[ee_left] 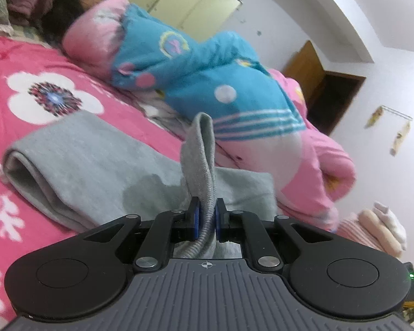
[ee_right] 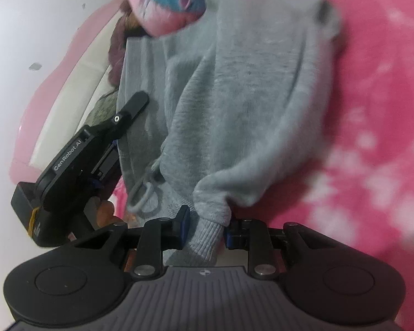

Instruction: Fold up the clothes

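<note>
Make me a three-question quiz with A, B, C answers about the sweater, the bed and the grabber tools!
1. Where does the grey sweater lie?
A on the floor
B on the pink flowered bedspread
C in a drawer

2. What colour is the padded jacket behind it?
A blue and pink
B green
C black

3. What is the left tool doing?
A hanging open in the air
B gripping a shoe
C pinching the sweater's ribbed edge

Answers: 1 B, pink cloth shows all around the sweater. 2 A, a blue body with pink trim. 3 C, grey ribbing sits squeezed between its blue pads.
</note>
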